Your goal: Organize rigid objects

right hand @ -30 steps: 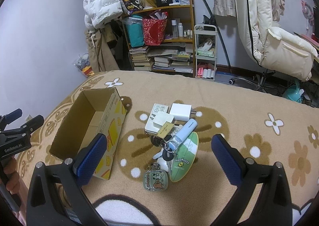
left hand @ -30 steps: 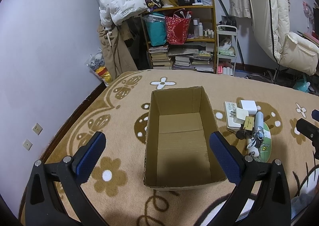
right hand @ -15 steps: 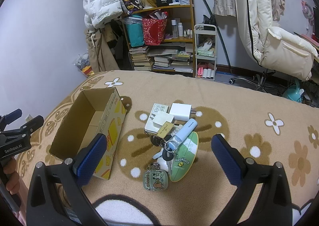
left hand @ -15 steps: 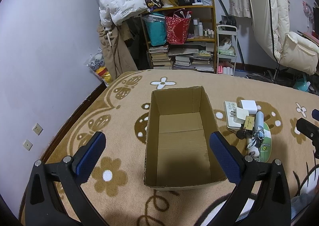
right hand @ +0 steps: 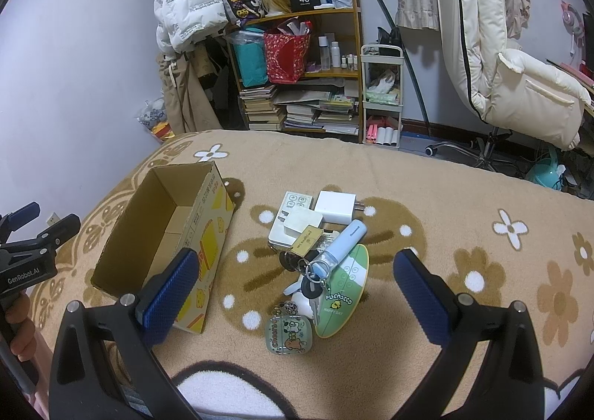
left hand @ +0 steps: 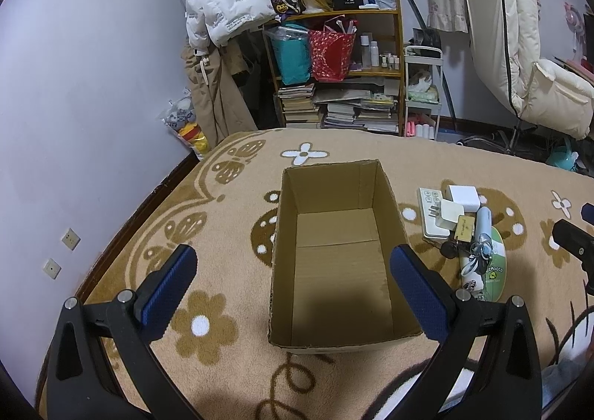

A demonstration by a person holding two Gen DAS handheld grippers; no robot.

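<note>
An empty cardboard box (left hand: 334, 253) (right hand: 163, 227) stands open on the flowered blanket. To its right lies a heap of small items: a white charger block (right hand: 336, 206), a white remote (right hand: 289, 219), a pale blue tube (right hand: 343, 243), a bunch of keys (right hand: 310, 277), a green oval fan (right hand: 343, 299) and a cartoon keychain tag (right hand: 289, 332). My left gripper (left hand: 293, 286) hovers open over the near end of the box with nothing in it. My right gripper (right hand: 293, 290) hangs open above the heap, fingers wide apart and touching nothing.
The blanket (right hand: 464, 204) covers a bed whose far edge faces a crowded bookshelf (right hand: 300, 78), a small white cart (right hand: 382, 97) and a cream chair (right hand: 519, 86). A wall runs along the left. A hand (right hand: 18, 323) holds the left gripper's handle.
</note>
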